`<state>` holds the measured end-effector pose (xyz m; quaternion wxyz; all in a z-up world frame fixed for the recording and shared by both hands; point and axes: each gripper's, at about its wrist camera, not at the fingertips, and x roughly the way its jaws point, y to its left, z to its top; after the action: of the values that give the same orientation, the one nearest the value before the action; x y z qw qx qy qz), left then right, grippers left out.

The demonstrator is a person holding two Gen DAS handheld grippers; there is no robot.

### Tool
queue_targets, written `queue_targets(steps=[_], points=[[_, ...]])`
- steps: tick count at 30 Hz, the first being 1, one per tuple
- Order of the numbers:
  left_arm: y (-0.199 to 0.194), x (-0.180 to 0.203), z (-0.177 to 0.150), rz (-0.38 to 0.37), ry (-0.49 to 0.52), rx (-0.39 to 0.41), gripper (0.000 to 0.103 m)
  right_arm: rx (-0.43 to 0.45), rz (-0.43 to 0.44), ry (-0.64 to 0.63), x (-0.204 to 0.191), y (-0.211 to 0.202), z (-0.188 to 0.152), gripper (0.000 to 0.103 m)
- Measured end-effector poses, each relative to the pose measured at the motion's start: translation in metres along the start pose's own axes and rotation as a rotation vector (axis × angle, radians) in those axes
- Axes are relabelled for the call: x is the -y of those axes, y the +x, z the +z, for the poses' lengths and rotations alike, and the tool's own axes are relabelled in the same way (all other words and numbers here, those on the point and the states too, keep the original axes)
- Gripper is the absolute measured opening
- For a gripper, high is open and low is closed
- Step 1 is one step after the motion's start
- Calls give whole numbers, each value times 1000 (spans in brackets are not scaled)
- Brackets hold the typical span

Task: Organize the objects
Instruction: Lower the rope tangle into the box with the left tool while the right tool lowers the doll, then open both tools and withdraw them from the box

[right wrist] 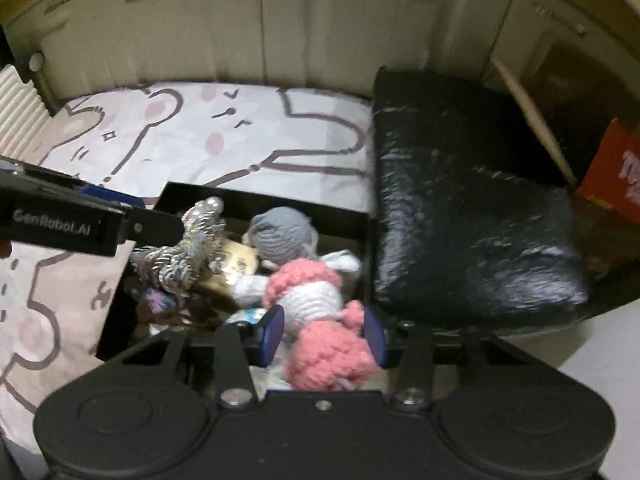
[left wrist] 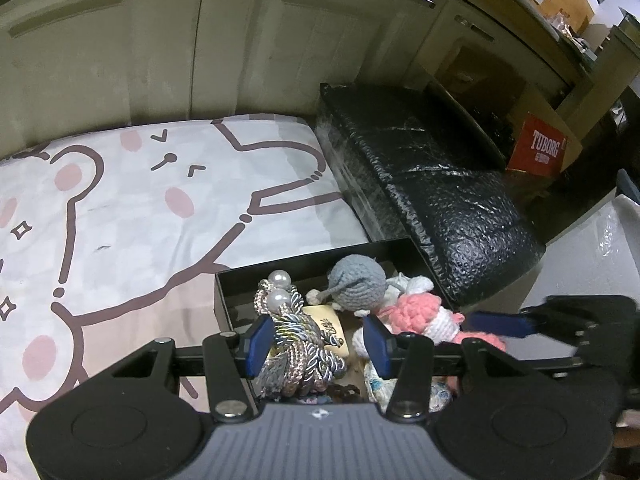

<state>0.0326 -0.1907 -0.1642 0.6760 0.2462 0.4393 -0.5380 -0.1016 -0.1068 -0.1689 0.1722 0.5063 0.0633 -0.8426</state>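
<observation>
At the black box's (right wrist: 362,232) right wall, we clamp our right gripper (right wrist: 322,334) on the pink-and-white crochet doll (right wrist: 320,320) for lifting; our left gripper (left wrist: 320,338) grips the braided cord ornament (left wrist: 296,344), restraining it.

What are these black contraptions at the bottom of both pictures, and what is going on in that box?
Each is a hand-held grasping tool with two blue-padded fingers; a person carries one in each hand, and a camera on each looks along its fingers. So one picture comes from the left tool, the other from the right tool.

Both point down into a black box resting on a cartoon-printed bedsheet, beside a black padded cushion. The box holds small things: a grey crocheted ball, a silvery braided cord with pearls and a pink-and-white crocheted toy.

The right tool is shut on the crocheted toy. The left tool's fingers straddle the braided cord, seemingly gripping it.
</observation>
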Motion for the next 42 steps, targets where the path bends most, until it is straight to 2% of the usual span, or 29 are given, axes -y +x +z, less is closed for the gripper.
queue_targets(steps=[3, 7, 13, 18, 22, 23, 26, 32, 37, 42], points=[[0, -1, 0, 1, -2, -1, 50, -45, -4, -34, -10, 21, -1, 31], [-1, -5, 1, 2, -10, 4, 50, -26, 25, -105, -27, 34, 3, 31], [0, -9, 3, 3, -23, 4, 50, 17, 85, -232, -45, 31, 1, 31], [1, -7, 2, 4, -11, -5, 50, 30, 77, -281, -49, 33, -3, 33], [-2, -7, 1, 6, -6, -2, 50, 15, 91, -216, -41, 29, -1, 43], [-3, -7, 1, 8, -7, 0, 50, 20, 100, -185, -38, 24, -1, 49], [-7, -6, 0, 13, -6, 4, 50, 72, 111, -97, -28, 7, 1, 59], [-21, -3, -3, 39, 7, 21, 50, 131, 101, 81, -9, -24, 2, 67], [-41, -4, -5, 65, 6, 46, 53, 149, 45, 136, -6, -42, -2, 75], [-64, -7, -12, 100, 5, 77, 79, 168, -10, 167, -9, -55, -5, 85]])
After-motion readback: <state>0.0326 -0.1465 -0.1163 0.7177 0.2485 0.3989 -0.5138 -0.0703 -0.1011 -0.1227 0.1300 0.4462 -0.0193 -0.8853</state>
